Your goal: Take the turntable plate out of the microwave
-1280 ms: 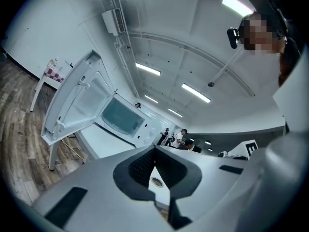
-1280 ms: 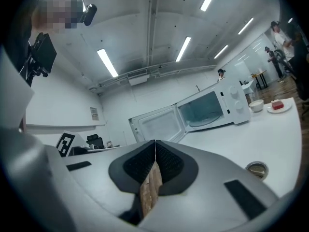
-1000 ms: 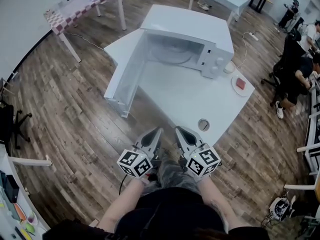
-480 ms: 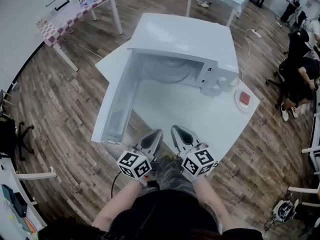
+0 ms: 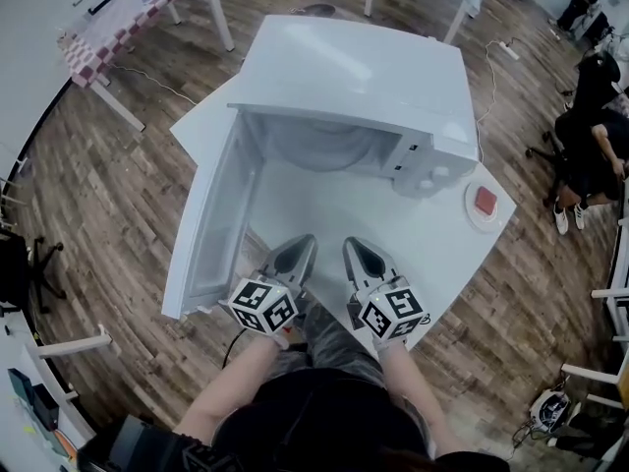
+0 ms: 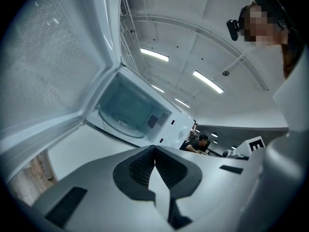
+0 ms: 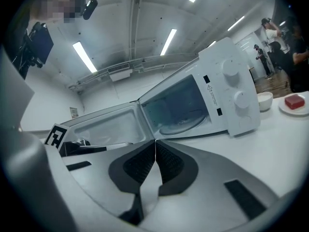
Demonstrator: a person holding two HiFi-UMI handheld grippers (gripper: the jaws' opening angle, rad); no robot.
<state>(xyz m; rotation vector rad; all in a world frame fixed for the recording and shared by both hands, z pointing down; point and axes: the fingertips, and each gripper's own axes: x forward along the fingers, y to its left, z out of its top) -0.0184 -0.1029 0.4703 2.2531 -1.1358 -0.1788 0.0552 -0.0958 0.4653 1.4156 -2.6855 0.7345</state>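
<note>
Status:
- Left gripper (image 5: 300, 247): fingers closed, tips meeting, nothing between them. Its own view confirms this (image 6: 154, 149).
- Right gripper (image 5: 354, 247): the same, pads pressed together with no load (image 7: 155, 141).
- Both sit side by side at 6 o'clock in the head view, over the near edge of the white table (image 5: 413, 239). They point to 12 o'clock and are well apart from the microwave (image 5: 354, 67).
- The microwave stands at 12 o'clock from the grippers, white, cavity facing the person.
- The door (image 5: 211, 224) is swung fully open on its left hinge and sticks out toward 7 o'clock, past the table edge. Its free end is just beside the left gripper, at its 9 o'clock.
- The turntable plate (image 7: 182, 124) is inside the cavity, lying flat on the cavity floor, clear glass. From the left gripper view it shows at 11 o'clock of the jaws (image 6: 119, 124). Neither gripper touches it.
- The control panel with two knobs (image 7: 231, 69) is on the right of the cavity.
- A saucer (image 5: 485, 206) holding a red block is on the table at 4 o'clock from the microwave. A small white bowl (image 7: 264, 100) is just beside it.
- A checkered table (image 5: 118, 18) stands at 10 o'clock on the wood floor.
- There are people at the 2 o'clock frame edge.
</note>
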